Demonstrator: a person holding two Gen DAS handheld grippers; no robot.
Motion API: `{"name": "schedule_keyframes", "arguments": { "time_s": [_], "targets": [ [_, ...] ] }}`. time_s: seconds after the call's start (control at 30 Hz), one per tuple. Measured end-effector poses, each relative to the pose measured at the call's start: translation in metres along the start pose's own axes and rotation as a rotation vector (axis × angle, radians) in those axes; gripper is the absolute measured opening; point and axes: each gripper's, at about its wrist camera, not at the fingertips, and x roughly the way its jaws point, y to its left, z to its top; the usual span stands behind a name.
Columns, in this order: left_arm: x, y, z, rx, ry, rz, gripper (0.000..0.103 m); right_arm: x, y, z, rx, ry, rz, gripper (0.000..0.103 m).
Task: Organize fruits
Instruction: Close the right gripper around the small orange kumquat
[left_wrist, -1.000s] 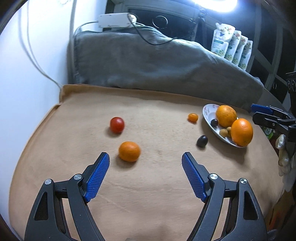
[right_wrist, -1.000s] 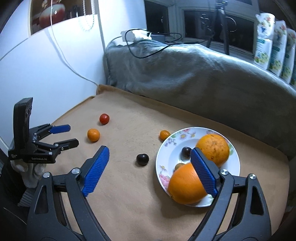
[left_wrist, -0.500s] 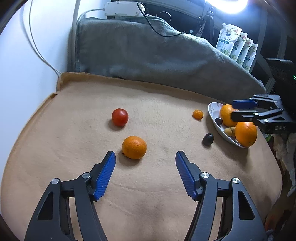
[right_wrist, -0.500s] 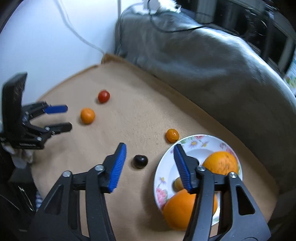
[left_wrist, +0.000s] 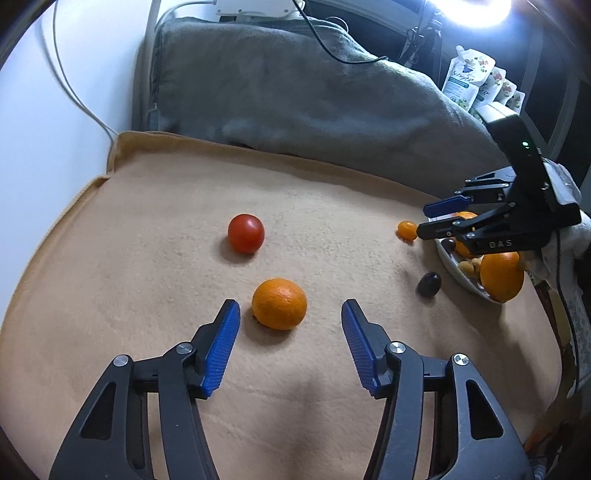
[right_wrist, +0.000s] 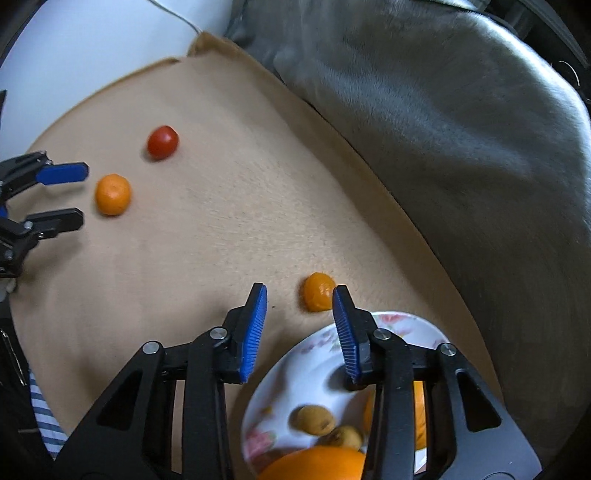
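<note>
Left wrist view: the left gripper (left_wrist: 290, 334), jaws just narrowing yet unclenched, frames the orange (left_wrist: 279, 303) at centre without touching it; a tomato (left_wrist: 245, 233) lies above.

Right wrist view: the right gripper (right_wrist: 299, 325), jaws just narrowing, nothing grasped, hangs beside the small mandarin (right_wrist: 318, 291) at the plate (right_wrist: 317, 354) rim, lower centre.

The right gripper (left_wrist: 424, 220) covers much of the plate (left_wrist: 452, 266) in the left wrist view, hiding most of the far orange (left_wrist: 466, 215). In the right wrist view the plate's (right_wrist: 314, 343) near side runs off the bottom edge, the big orange (right_wrist: 317, 463) on it is cut off, and the grey blanket (right_wrist: 461, 110) beyond the plate is blurred.
</note>
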Motion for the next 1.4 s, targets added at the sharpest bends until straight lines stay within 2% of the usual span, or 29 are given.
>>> {"name": "schedule_keyframes", "arguments": {
  "time_s": [0.87,0.97,1.07,1.4],
  "targets": [
    [0.019,0.005,0.005,-0.004,0.046,-0.011,0.056,0.052,-0.010,0.030,-0.080,0.174,0.009,0.035],
    [0.022,0.006,0.005,-0.008,0.054,-0.011,0.056,0.054,-0.010,0.030,-0.085,0.182,0.012,0.034],
    [0.024,0.007,0.005,-0.011,0.056,-0.010,0.056,0.055,-0.006,0.032,-0.084,0.193,0.022,0.027],
    [0.032,0.007,0.009,-0.021,0.078,-0.009,0.054,0.051,0.001,0.041,-0.063,0.171,0.015,0.023]
  ]
}}
